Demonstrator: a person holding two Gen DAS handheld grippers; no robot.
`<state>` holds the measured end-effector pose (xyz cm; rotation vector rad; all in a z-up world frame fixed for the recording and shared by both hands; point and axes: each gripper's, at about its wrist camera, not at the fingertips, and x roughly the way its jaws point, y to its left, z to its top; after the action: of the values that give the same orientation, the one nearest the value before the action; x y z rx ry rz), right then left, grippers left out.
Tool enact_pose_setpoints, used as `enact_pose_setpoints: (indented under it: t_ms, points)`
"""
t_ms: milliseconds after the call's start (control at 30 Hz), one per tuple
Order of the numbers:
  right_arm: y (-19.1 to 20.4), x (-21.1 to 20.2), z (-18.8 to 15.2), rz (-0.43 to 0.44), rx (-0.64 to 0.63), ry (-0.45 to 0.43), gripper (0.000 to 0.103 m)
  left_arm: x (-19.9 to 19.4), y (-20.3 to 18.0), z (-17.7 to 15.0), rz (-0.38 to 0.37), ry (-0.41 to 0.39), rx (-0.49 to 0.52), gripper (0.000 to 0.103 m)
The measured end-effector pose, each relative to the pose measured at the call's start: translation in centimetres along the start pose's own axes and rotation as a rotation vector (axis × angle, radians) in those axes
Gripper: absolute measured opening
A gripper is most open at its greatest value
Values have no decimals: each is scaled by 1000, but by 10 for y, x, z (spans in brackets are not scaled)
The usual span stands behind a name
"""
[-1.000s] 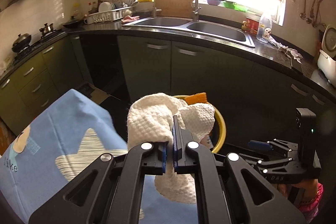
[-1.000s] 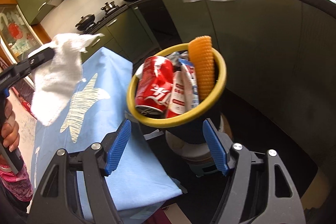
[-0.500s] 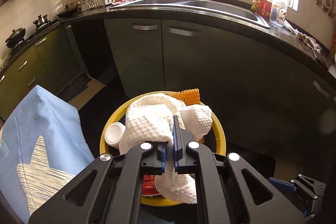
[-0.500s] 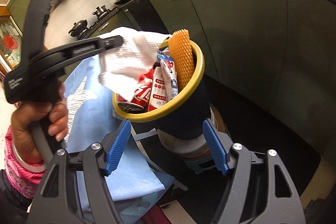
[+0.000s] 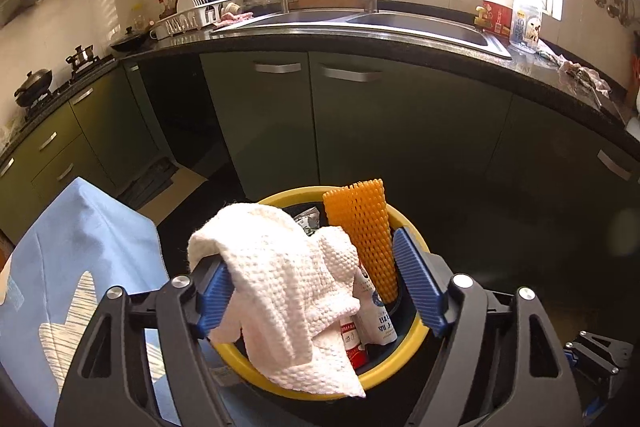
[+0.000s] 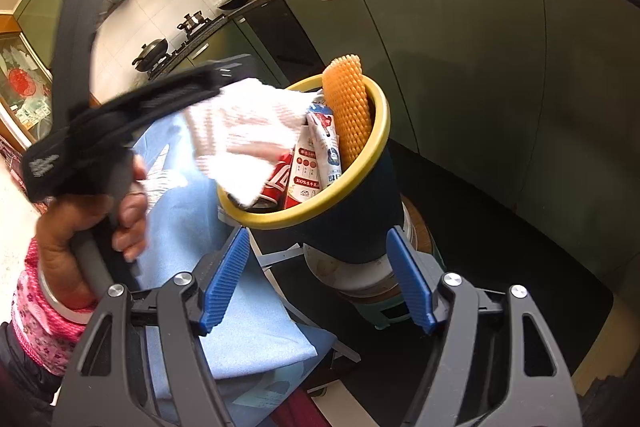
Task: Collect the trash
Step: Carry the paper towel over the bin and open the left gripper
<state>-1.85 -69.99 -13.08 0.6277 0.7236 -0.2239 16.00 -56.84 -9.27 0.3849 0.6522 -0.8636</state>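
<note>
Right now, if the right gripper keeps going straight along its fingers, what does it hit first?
Most likely the dark wall of the trash bin: the right gripper, jaws open and empty, has the bin's lower body between its fingertips. Depth is unclear; the white bucket under the bin sits close by.

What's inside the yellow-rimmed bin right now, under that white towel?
In the bin: an upright orange foam net, a red can and printed milk packets. The white paper towel drapes over the near side, hiding whatever lies beneath; the bottom cannot be seen.
</note>
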Motion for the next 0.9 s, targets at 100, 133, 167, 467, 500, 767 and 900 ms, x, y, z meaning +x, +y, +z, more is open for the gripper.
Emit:
enact_pose_setpoints:
  t_ms: [100, 133, 167, 467, 500, 767, 900]
  points:
    - [7, -3, 0, -1, -18, -1, 68, -31, 16, -5, 15, -26, 10, 90]
    - [10, -3, 0, 0, -25, -4, 68, -43, 22, -8, 10, -37, 14, 91]
    - [12, -4, 0, 0, -29, -6, 69, -53, 27, -12, -1, -44, 18, 92]
    - [38, -22, 1, 4, -58, -61, 69, -33, 37, 21, -266, 1, 31, 63]
    - [40, -24, 1, 2, -59, -65, 69, -28, 38, 24, -280, 12, 27, 62]
    - [32, -19, 10, -20, -35, -52, 69, -10, 40, 56, -369, 53, 36, 85]
    - [29, -14, 8, -9, -29, -40, 69, -6, 29, 74, -451, 90, 69, 98]
